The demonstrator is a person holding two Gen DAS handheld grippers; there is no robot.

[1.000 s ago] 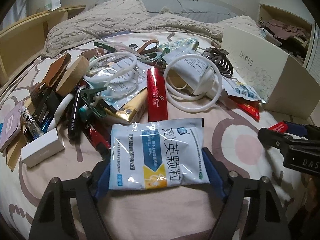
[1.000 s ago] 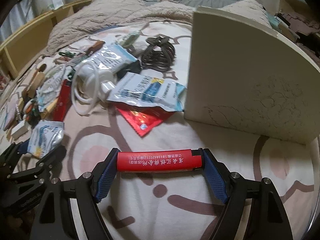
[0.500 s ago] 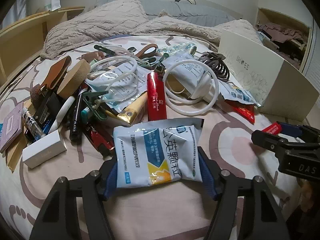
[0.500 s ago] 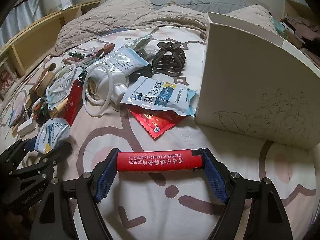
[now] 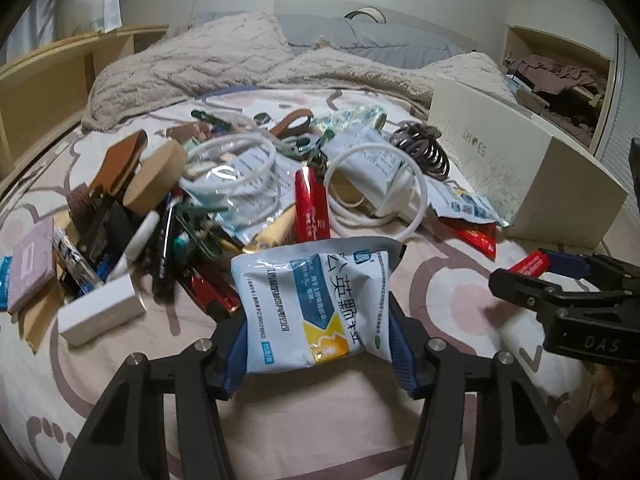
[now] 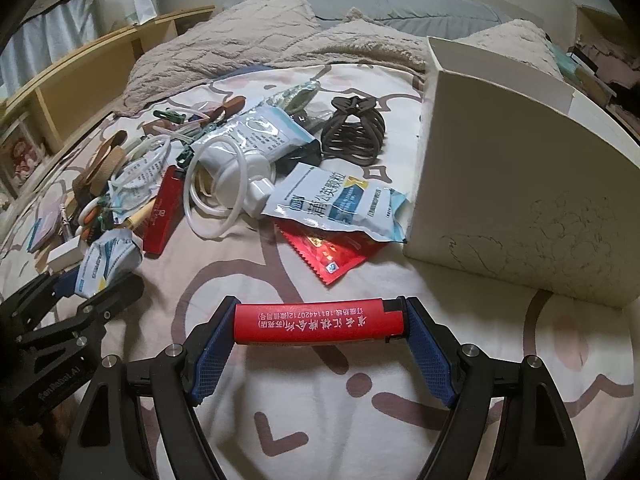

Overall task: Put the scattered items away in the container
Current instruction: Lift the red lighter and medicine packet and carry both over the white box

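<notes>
My left gripper (image 5: 320, 332) is shut on a white-and-blue medicine sachet (image 5: 316, 304) and holds it above the bed; it also shows in the right wrist view (image 6: 106, 266). My right gripper (image 6: 320, 320) is shut on a red lighter (image 6: 318, 321), held crosswise between the blue pads; its tip shows in the left wrist view (image 5: 532, 262). The cream cardboard box (image 6: 520, 184) stands open to the right, also in the left wrist view (image 5: 520, 168). A heap of scattered items (image 5: 224, 184) lies on the bed.
Near the box lie a second sachet (image 6: 340, 204), a red packet (image 6: 332, 256), a brown hair claw (image 6: 354, 132), a white cable coil (image 6: 218, 184) and another red lighter (image 5: 310, 206). A beige blanket (image 5: 224, 60) and a wooden bed frame (image 5: 44, 80) lie beyond.
Both grippers have risen and pulled back a little with their loads. The left jaws have closed tighter, bunching the sachet. The box looks farther from the right gripper.
</notes>
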